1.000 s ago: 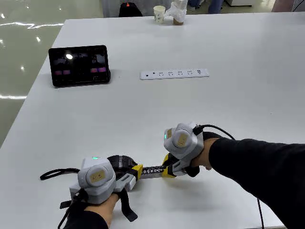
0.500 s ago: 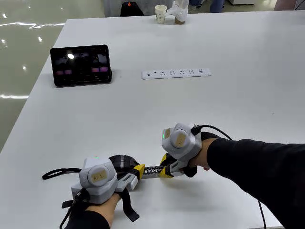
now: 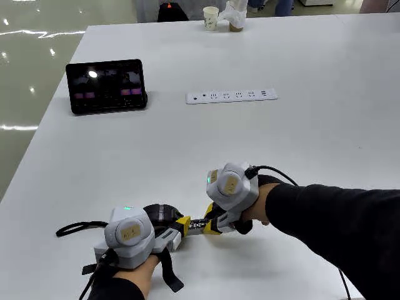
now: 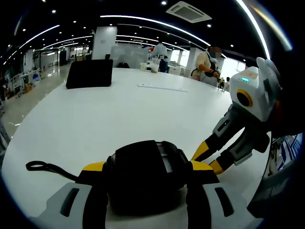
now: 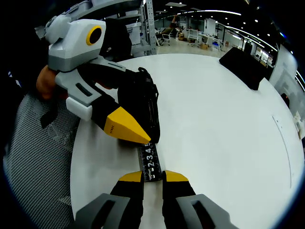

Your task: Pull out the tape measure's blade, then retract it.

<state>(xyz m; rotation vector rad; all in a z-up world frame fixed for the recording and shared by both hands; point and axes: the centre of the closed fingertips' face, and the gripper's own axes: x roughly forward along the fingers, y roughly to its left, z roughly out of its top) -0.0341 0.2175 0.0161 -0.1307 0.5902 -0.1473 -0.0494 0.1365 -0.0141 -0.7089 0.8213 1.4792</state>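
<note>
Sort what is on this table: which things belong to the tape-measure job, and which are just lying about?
Job in hand: tape measure, blade, left hand-held gripper, right hand-held gripper.
Lying about: tablet, power strip, paper cup.

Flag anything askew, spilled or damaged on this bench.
Nothing stands out. The left gripper holds the tape measure, the right gripper pinches its straight blade; tablet, power strip and upright cup look intact.
</note>
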